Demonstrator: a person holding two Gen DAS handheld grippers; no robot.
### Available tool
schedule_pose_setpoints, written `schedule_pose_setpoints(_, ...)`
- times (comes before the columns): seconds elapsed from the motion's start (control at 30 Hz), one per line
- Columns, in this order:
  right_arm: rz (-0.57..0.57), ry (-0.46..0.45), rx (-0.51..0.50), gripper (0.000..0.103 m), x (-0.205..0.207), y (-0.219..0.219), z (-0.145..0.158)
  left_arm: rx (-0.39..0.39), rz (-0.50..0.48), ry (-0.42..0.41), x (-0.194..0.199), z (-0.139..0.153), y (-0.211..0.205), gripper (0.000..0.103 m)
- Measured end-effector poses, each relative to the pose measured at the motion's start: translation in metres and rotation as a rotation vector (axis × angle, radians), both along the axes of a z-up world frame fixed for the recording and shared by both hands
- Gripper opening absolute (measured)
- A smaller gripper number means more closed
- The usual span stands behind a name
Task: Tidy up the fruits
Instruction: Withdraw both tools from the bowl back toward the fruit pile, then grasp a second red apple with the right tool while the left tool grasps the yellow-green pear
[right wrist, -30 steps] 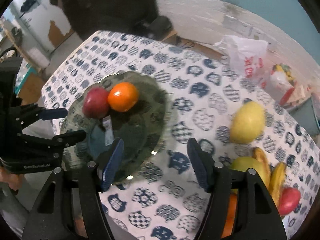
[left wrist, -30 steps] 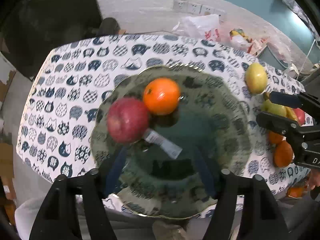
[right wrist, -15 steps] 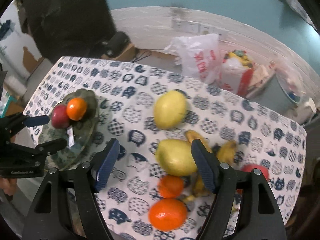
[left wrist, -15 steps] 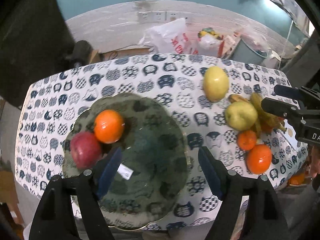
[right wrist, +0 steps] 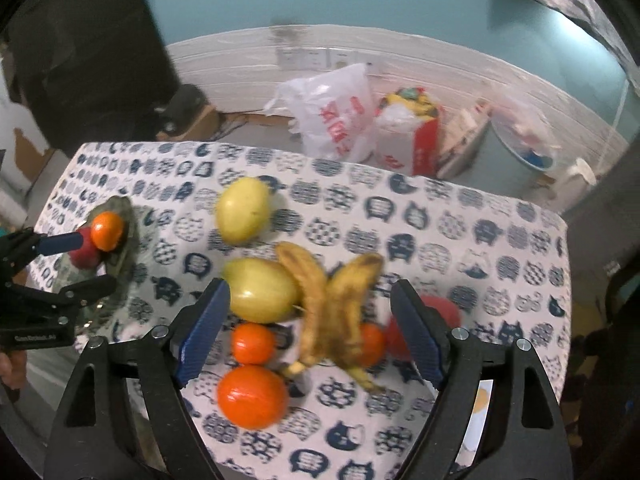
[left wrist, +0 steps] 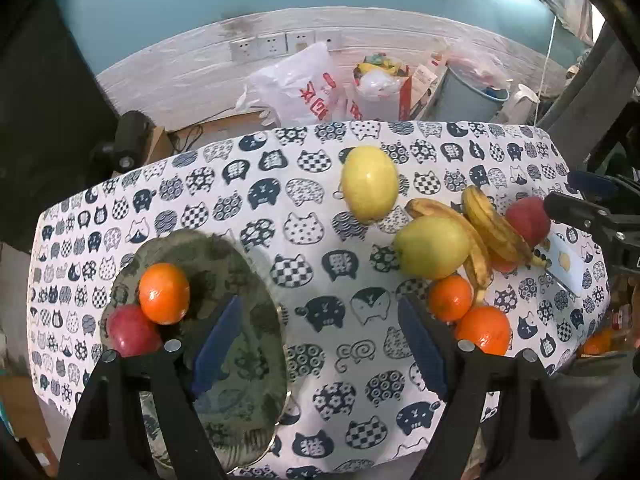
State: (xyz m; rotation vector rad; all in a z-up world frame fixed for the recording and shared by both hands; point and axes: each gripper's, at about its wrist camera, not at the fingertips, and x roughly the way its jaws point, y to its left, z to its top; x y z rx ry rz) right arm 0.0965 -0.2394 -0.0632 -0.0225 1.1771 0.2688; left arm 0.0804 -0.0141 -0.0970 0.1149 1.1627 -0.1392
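Both grippers hang over the cat-print tablecloth (left wrist: 320, 208) with jaws opening and nothing pressed between the blue pads. From its own camera the left gripper (left wrist: 320, 340) spans bare cloth, its left finger over the edge of the glass plate (left wrist: 256, 280); that plate holds an orange (left wrist: 164, 294) touching a red apple (left wrist: 130, 330). The right gripper (right wrist: 310, 328) shows in its own blurred view above the loose fruit pile: bananas (right wrist: 328, 300), a yellow-green apple (right wrist: 260, 290), a small orange (right wrist: 253, 343) and a larger orange (right wrist: 252, 396) lie between its fingers but are not gripped. Only the left view gives the pile sharply, with a second red apple (left wrist: 528, 220) behind the bananas and a white card (left wrist: 564, 264) near the cloth's right edge. Only the right view shows a third small orange (right wrist: 370, 344) beside the bananas. A pale yellow fruit (left wrist: 370, 184) sits apart, farther back, in both views. Plastic bags (left wrist: 304, 84) lie on the floor beyond the table.
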Motion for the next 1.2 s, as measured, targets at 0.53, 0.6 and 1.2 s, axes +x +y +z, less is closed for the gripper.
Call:
schedule_pose_setpoints(0.53, -0.214, 0.194, -0.047, 0.083, 0.015, -0.086, -0.076, 0.038, -0.051, 0.028, 0.026, -0.026, -0.031, 0.088)
schedule_pose_setpoints(0.6, -0.218, 0.213, -0.050, 0.083, 0.016, -0.089, -0.085, 0.028, -0.049, 0.041, 0.029, -0.030, -0.032, 0.088)
schedule_pose_setpoints(1.2, -0.201, 0.277, -0.041, 0.077, 0.021, -0.089, -0.121, -0.014, -0.014, 0.095, 0.065, -0.052, -0.035, 0.088)
